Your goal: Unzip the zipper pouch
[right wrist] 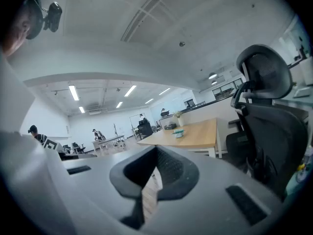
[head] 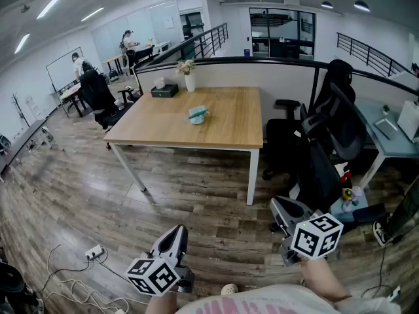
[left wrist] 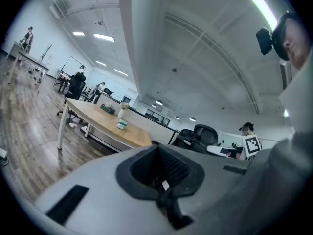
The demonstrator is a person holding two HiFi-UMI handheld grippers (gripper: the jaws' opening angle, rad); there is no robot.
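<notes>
Our left gripper (head: pixel 177 231) and right gripper (head: pixel 277 208) both have their jaws pressed together with nothing between them. We hold them low and close to our body, over the wooden floor (head: pixel 196 195) on the near side of the table (head: pixel 229 133) and well short of it. We judge this to be a carrying pose: the unzipping has not begun, and shut jaws pointed roughly level towards the table suit a walk up to it. The zipper pouch (head: pixel 198 114), small and teal, lies alone near the middle of the table, apart from the tissue box (head: pixel 164 91) and the vase of flowers (head: pixel 188 77) at the table's far edge. That leaves free space around it for both grippers. The head view alone shows how much floor separates us from the table, and the black office chairs (head: pixel 327 129) crowding the table's right side. The two gripper views alone show the shut jaws up close. From their low angle the pouch is only a speck on the tabletop. Its zipper cannot be made out in any view.
</notes>
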